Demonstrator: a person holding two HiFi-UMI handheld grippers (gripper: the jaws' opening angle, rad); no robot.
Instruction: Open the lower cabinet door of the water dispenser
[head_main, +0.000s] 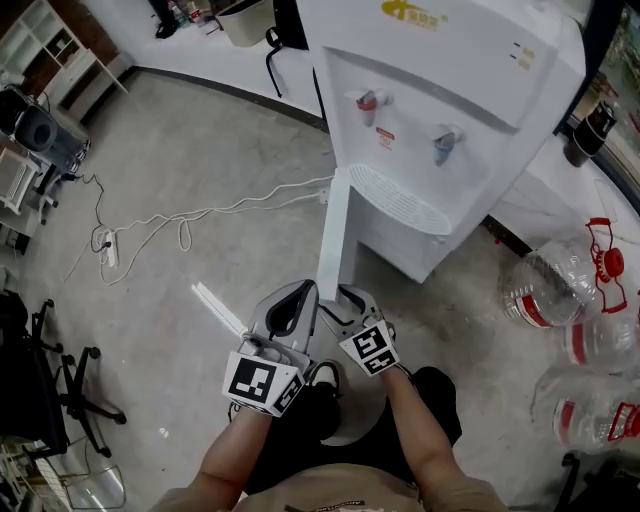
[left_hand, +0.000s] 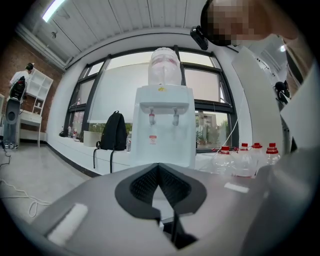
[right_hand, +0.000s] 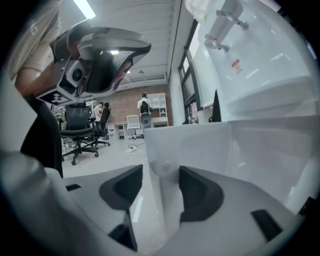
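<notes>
Left gripper (head_main: 302, 292) lower centre of the head view, fingers (left_hand: 145, 184) clenched together, nothing between them. Just right of it the lower cabinet door (head_main: 335, 235) stands swung out edge-on at frame centre. Right gripper (head_main: 352, 296) fingers (right_hand: 200, 192) grasp the door's free edge. Water dispenser (head_main: 450, 90) upper right.

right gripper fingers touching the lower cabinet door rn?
Touching. The right gripper view shows the edge of the cabinet door filling the gap between the fingers of the right gripper, with both tips against it.
</notes>
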